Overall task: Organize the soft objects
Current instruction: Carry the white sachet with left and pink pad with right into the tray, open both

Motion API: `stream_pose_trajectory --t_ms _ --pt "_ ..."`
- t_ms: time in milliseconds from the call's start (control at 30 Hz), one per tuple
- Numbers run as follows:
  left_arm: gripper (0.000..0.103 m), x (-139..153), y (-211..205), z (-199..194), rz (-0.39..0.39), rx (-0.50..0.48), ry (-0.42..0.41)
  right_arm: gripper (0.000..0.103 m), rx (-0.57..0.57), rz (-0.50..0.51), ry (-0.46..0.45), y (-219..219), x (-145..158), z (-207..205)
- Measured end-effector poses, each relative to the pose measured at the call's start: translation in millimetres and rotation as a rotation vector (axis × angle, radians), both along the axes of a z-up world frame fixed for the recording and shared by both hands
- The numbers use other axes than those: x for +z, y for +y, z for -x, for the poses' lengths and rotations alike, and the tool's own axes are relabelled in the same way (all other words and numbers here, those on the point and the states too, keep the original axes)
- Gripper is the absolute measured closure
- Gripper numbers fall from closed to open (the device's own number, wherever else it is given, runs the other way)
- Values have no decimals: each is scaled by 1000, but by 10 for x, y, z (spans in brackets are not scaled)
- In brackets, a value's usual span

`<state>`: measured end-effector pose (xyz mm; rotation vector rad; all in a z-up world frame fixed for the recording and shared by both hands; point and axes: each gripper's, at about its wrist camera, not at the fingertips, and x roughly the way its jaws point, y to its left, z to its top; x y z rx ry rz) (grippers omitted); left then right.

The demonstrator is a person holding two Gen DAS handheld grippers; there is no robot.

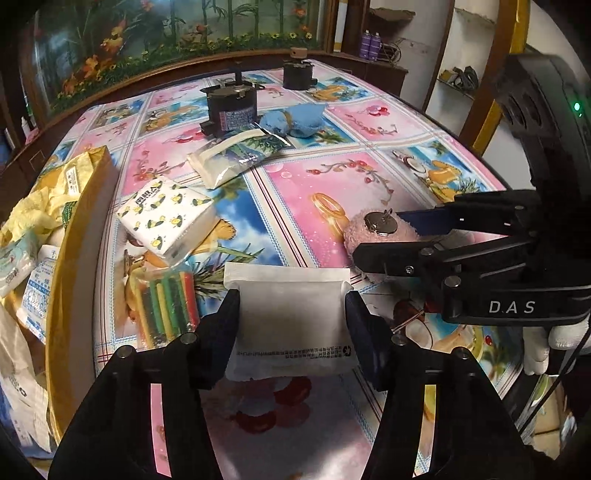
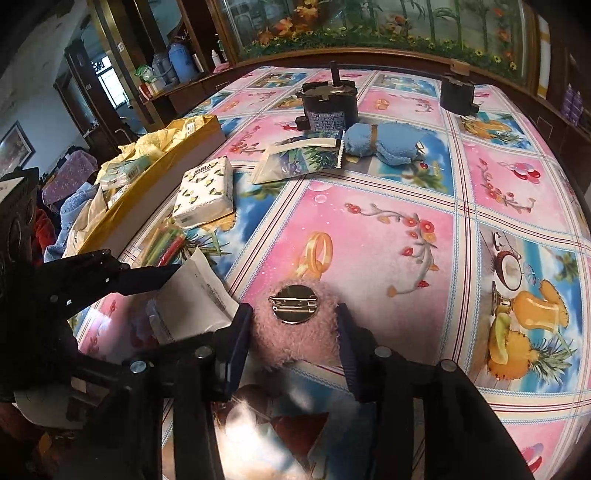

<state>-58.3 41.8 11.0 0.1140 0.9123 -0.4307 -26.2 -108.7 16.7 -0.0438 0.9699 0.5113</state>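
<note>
A flat white pouch [image 1: 291, 317] is clamped across its width by the left gripper [image 1: 291, 321], and appears to be lifted just clear of the tabletop [image 1: 314, 177], though contact beneath it cannot be ruled out. To its right, a pink fluffy brooch [image 2: 295, 332], lying with its round metal pin-back up, is bracketed by the right gripper [image 2: 293, 332]; both fingers press into the fluff, so it is judged to be grasped. The side-on grips seem chosen because both items compress readily and can be carried without slipping.

A gold-walled box [image 1: 85, 206] at the table's left edge is already loaded with yellow cloth and packets, so it is taken as the destination. Left on the tabletop are a lemon-print tissue pack [image 1: 166, 218], a bundle of coloured sticks [image 1: 166, 306], a clear sachet [image 1: 229, 162] and a blue plush toy [image 1: 295, 120], beside two black motors [image 1: 231, 105] which are hard and probably meant to stay.

The surface is a glossy oilcloth printed with fruit and flowers. A mural of bamboo and flowers [image 2: 369, 22] is seen behind, with shelving to the sides.
</note>
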Motion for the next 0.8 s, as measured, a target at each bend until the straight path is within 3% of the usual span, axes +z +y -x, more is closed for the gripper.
stream_pose_trajectory --t_ms 200,400,600,800 --pt "46 310 402 251 105 79 -53 60 14 -37 -50 23 203 95" --pt "46 702 1145 351 168 225 -121 60 90 -78 -67 338 401 165" --pt "46 824 1904 113 167 389 -122 60 211 -121 -57 928 503 217" --pt "46 742 2398 -295 210 475 -64 60 306 -127 -74 1538 576 225"
